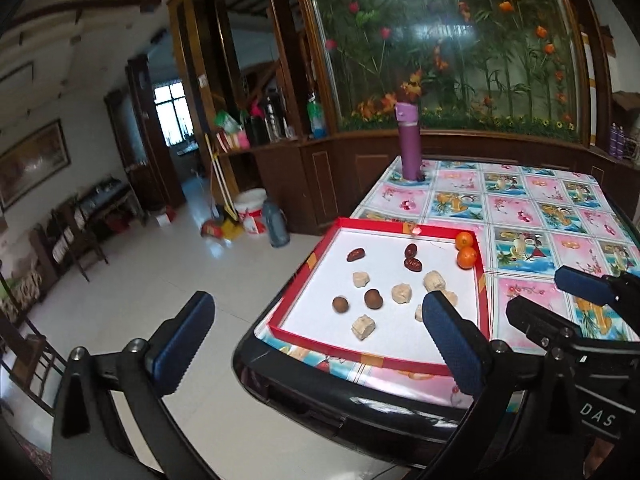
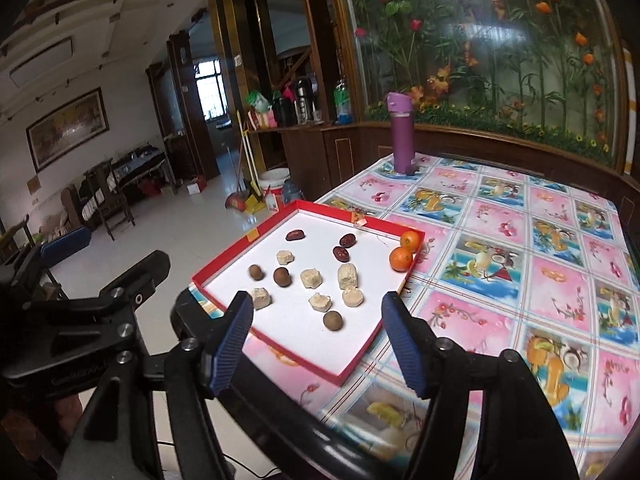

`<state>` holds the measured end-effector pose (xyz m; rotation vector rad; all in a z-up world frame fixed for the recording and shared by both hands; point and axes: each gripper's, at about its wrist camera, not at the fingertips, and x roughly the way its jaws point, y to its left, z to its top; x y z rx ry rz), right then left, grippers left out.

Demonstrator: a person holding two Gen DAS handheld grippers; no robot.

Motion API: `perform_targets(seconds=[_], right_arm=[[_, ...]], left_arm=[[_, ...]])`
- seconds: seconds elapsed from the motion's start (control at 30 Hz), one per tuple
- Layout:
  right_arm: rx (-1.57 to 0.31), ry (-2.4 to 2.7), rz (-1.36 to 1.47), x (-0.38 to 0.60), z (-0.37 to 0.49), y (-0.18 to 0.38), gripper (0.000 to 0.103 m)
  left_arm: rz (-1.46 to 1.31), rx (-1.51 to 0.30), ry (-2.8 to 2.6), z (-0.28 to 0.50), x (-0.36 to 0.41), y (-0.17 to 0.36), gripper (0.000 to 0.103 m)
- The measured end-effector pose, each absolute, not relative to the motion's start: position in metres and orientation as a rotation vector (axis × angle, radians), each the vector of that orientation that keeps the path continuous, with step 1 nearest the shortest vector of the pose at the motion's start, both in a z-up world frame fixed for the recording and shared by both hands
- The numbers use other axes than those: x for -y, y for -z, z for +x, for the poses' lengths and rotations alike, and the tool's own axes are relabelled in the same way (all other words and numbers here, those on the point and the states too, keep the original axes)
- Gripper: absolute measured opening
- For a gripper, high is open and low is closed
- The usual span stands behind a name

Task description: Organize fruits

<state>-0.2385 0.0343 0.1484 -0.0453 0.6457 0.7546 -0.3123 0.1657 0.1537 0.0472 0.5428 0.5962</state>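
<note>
A red-rimmed white tray (image 1: 360, 350) sits at the near left corner of the table. In it lie two oranges (image 1: 466, 258) in the far right corner, three dark red dates (image 1: 413, 264), brown round fruits (image 1: 373, 299) and several pale chunks (image 1: 401, 293). My left gripper (image 1: 318, 300) is open and empty, held above and short of the tray. My right gripper (image 2: 317, 300) is also open with nothing between its fingers, over the tray's near edge (image 2: 320, 368). The oranges (image 2: 401, 259), dates (image 2: 341, 254) and a brown fruit (image 2: 333, 321) show in the right wrist view too.
A purple bottle (image 1: 409, 148) stands at the far left corner of the table, which wears a patterned cloth (image 1: 540, 216). Left of the table lies tiled floor with a white bucket (image 1: 251, 212), a broom and furniture. A flower-painted panel rises behind the table.
</note>
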Motion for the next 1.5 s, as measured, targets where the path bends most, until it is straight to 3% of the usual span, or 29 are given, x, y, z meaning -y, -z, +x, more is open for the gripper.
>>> perform_targets(seconds=[0.4,1.5], right_arm=[[-0.556,-0.658,-0.013,-0.006,-0.272,-0.168,0.082],[-0.568,-0.6,-0.063,-0.028,-0.221,-0.126,0.082]], left_arm=[[0.047,-0.469,-0.573,-0.355,-0.14,-0.175,0.103],[-0.066,-0.645,-0.564,-0.274,-0.187,-0.119,0.103]])
